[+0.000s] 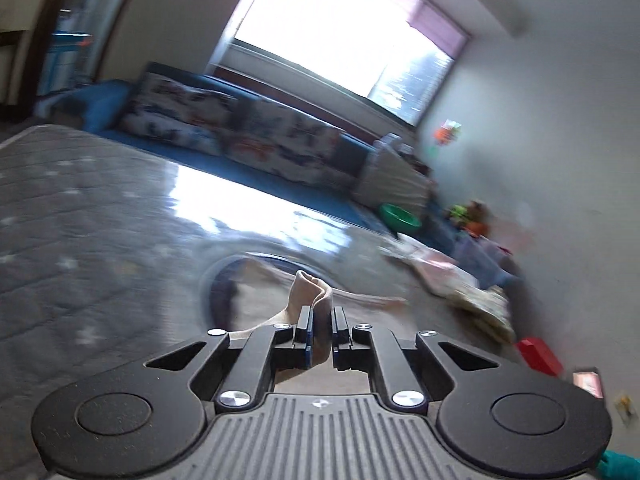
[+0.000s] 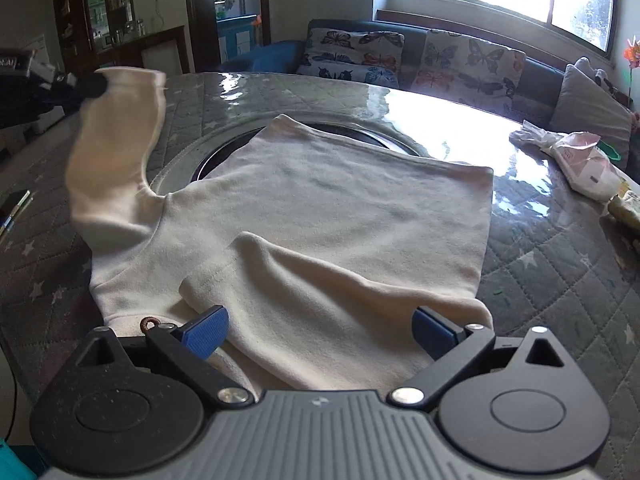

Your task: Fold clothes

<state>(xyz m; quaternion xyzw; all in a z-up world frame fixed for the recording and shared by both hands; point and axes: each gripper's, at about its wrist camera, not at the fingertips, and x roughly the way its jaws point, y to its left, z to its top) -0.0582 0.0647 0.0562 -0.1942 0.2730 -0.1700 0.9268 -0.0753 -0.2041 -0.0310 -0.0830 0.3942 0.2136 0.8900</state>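
Your left gripper [image 1: 320,322] clamps the cream shirt's [image 2: 320,208] sleeve cuff [image 1: 310,288] aloft, while your right gripper [image 2: 320,330] hangs wide open just over its folded sleeve [image 2: 304,280].

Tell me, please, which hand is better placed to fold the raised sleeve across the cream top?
Left, I would say. The left gripper is shut on the cuff of the sleeve, lifted off the table. The right gripper hangs open over the other sleeve, holding nothing.
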